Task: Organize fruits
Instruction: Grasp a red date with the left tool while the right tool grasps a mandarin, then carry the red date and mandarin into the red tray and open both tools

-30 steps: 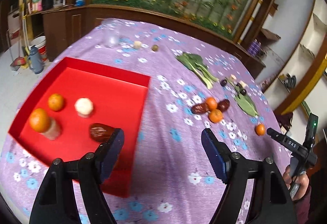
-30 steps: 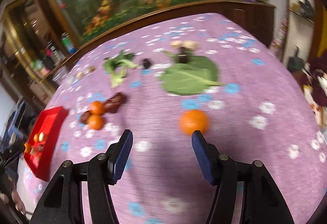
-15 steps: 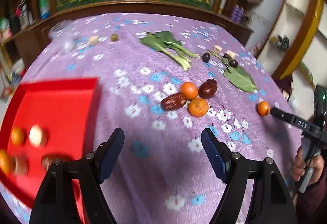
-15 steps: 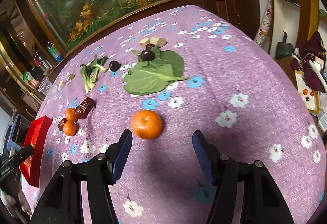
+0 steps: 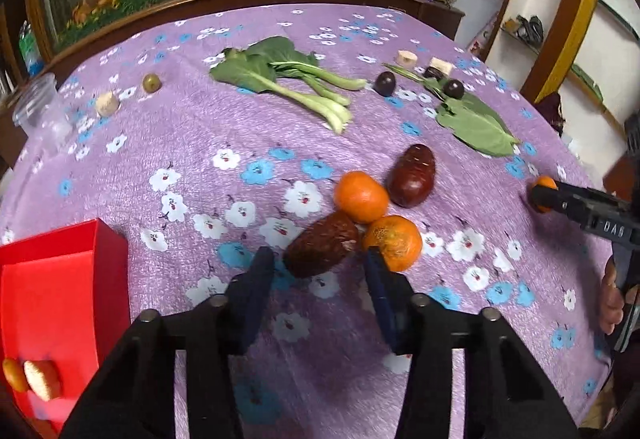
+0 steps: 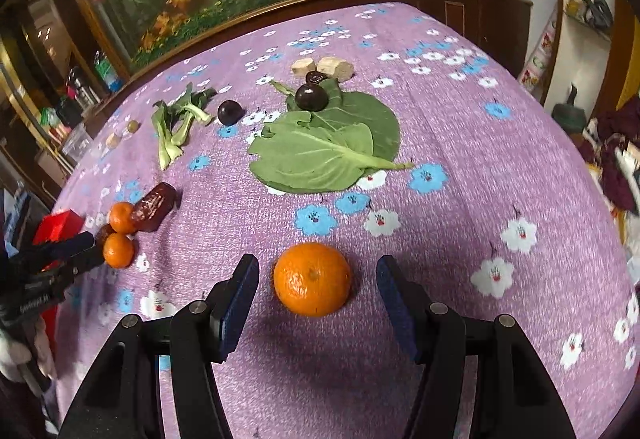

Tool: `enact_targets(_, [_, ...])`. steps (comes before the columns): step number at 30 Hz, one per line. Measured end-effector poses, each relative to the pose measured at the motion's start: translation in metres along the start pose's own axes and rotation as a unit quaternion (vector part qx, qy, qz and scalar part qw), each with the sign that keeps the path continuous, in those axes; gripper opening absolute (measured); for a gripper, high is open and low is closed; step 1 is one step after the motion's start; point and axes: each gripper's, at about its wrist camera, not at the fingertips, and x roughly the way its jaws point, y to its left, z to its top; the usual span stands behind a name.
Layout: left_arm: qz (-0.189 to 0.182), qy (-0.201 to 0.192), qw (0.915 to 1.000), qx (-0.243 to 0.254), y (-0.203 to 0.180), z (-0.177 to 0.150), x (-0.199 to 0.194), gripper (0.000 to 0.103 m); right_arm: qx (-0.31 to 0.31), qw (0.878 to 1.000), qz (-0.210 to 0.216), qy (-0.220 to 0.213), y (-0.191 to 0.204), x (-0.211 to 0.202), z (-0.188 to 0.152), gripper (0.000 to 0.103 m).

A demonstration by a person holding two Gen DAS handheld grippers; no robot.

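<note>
1. The left tool [image 5: 318, 271] had just narrowed its jaws, still released, around the near end of a brown date [image 5: 322, 249] beside two tangerines, probably to carry it to the red tray [image 5: 60, 279] at near left.
2. The right tool [image 6: 318, 291] stood released, jaws flanking a lone tangerine [image 6: 312, 279] on the surface [image 6: 460, 119], ready to clench.

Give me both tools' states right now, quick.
Left tool: open, jaws just narrowed, flanking the near date, not gripping it.
Right tool: open, the lone orange between its fingers, untouched.
</note>
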Motion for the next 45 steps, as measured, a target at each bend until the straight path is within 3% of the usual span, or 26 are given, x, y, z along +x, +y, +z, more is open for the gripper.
enact_targets(2, [-0.002, 0.009, 0.9999, -0.005, 0.005, -0.001, 0.007, 0.039, -0.016, 1.000, -0.013, 0.001, 0.005, 0.003, 0.001, 0.062])
enact_targets(4, [0.002, 0.002, 1.0000, 0.002, 0.003, 0.001, 0.010, 0.039, -0.032, 0.999, -0.022, 0.002, 0.011, 0.005, 0.002, 0.050])
enact_targets(8, [0.021, 0.005, 0.9994, 0.028, -0.011, 0.007, 0.018, 0.050, -0.049, 0.998, -0.035, 0.003, 0.019, 0.009, 0.002, 0.050])
enact_targets(11, [0.014, 0.003, 0.9997, 0.018, -0.011, 0.012, 0.021, 0.050, -0.047, 0.998, -0.040, 0.001, 0.019, 0.011, 0.004, 0.050])
enact_targets(13, [0.014, 0.003, 0.9999, 0.007, -0.009, 0.012, 0.020, 0.047, -0.049, 0.998, -0.044, 0.001, 0.020, 0.012, 0.005, 0.050])
enact_targets(14, [0.017, 0.003, 0.9998, 0.006, -0.009, 0.012, 0.019, 0.037, -0.053, 0.997, -0.048, 0.001, 0.021, 0.013, 0.005, 0.049])
enact_targets(17, [0.015, 0.001, 0.9998, -0.012, -0.005, 0.008, 0.014, 0.037, -0.062, 0.996, -0.067, 0.001, 0.024, 0.014, 0.005, 0.039])
enact_targets(24, [0.006, -0.032, 0.9971, -0.069, 0.009, -0.007, -0.021, 0.034, -0.048, 0.997, -0.062, -0.001, 0.018, 0.012, 0.005, 0.039])
enact_targets(31, [0.004, -0.067, 0.9931, -0.097, 0.012, -0.025, -0.057, 0.029, -0.057, 0.996, -0.066, -0.005, 0.020, 0.012, 0.004, 0.037])
enact_targets(45, [0.020, -0.104, 0.9849, -0.137, 0.035, -0.073, -0.105, 0.029, -0.061, 0.998, -0.007, -0.020, 0.047, -0.027, -0.021, 0.037])
